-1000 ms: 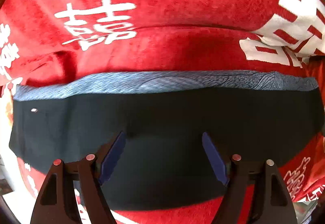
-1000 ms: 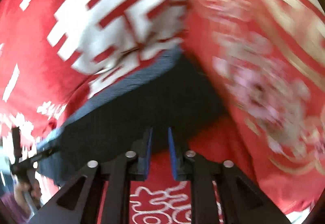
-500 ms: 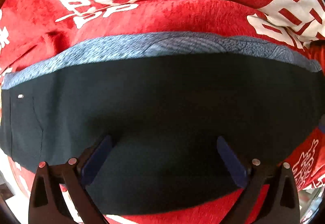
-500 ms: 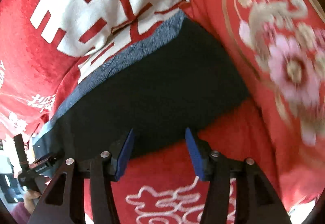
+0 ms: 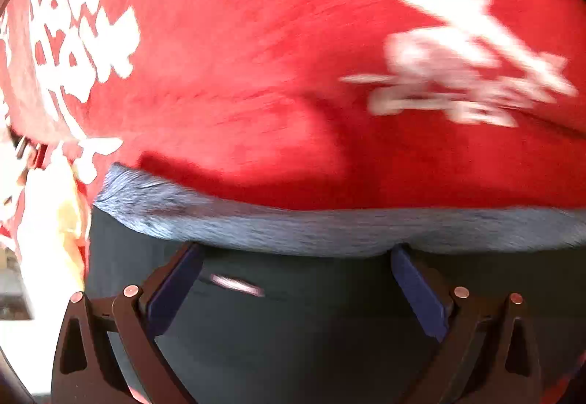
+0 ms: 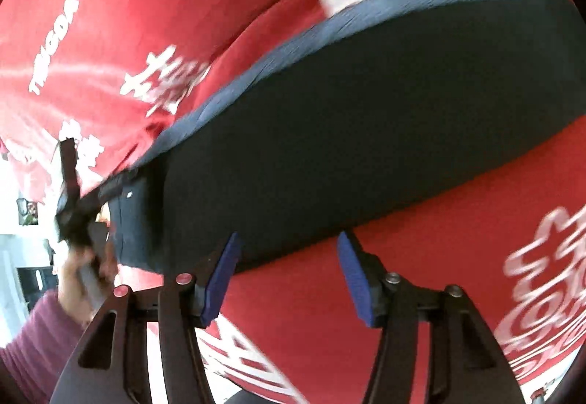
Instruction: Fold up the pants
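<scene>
The dark pants (image 6: 366,118) lie folded into a long flat band on a red blanket, with a blue-grey waistband strip (image 5: 293,224) along the far edge. My left gripper (image 5: 293,257) is open, low over the pants at their left end, its tips by the waistband. It also shows in the right wrist view (image 6: 110,188) at the pants' far left corner. My right gripper (image 6: 289,246) is open and empty, at the near edge of the pants over the red blanket. The left view is blurred.
The red blanket (image 5: 274,56) with white characters covers the whole surface under the pants (image 6: 128,19). The person's hand and maroon sleeve (image 6: 36,330) hold the left gripper. A bright room area lies beyond the blanket's left edge (image 6: 22,257).
The left gripper has moved left and forward to the waistband at the pants' left end. The right gripper has drawn back to the near edge and stays open.
</scene>
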The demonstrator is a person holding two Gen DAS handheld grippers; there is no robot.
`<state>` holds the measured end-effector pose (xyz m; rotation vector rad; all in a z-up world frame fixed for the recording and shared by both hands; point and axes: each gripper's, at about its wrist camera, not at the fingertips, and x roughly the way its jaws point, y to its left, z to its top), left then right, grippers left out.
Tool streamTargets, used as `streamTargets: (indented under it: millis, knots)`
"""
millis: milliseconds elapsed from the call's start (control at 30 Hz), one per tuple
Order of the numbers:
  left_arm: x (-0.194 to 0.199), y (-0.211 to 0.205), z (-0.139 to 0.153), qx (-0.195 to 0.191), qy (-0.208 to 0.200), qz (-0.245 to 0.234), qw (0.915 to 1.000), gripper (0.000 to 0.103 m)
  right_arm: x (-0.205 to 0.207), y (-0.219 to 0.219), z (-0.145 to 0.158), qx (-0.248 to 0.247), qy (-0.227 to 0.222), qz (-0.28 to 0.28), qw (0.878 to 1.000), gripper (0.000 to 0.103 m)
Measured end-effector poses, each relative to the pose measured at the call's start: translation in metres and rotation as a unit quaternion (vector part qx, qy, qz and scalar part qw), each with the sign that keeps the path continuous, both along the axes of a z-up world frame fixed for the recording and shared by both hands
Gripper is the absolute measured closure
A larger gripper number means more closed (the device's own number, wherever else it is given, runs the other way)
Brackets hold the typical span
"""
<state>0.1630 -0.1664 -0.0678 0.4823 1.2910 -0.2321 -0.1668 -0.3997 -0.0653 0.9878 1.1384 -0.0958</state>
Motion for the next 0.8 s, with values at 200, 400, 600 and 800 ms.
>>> streamTargets:
  millis: [200, 400, 600, 800]
  knots:
    - [0.002, 0.046, 0.026, -0.034, 0.029, -0.025, 0.9987, 0.000, 0.016, 0.062, -0.006, 0.064, -0.015, 0.003, 0.998, 0.042]
    - [-0.026, 0.094, 0.009, 0.010, 0.032, -0.070, 0.9970, 0.000, 0.040, 0.117, -0.016, 0.161, -0.065, 0.022, 0.985, 0.042]
    - [-0.020, 0.119, 0.007, -0.063, 0.031, -0.078, 0.9945, 0.000, 0.052, 0.141, -0.039, 0.189, -0.065, 0.015, 0.980, 0.042]
    - [-0.011, 0.126, -0.001, -0.075, 0.032, -0.097, 0.9919, 0.000, 0.050, 0.141, -0.043, 0.193, -0.077, 0.004, 0.978, 0.042]
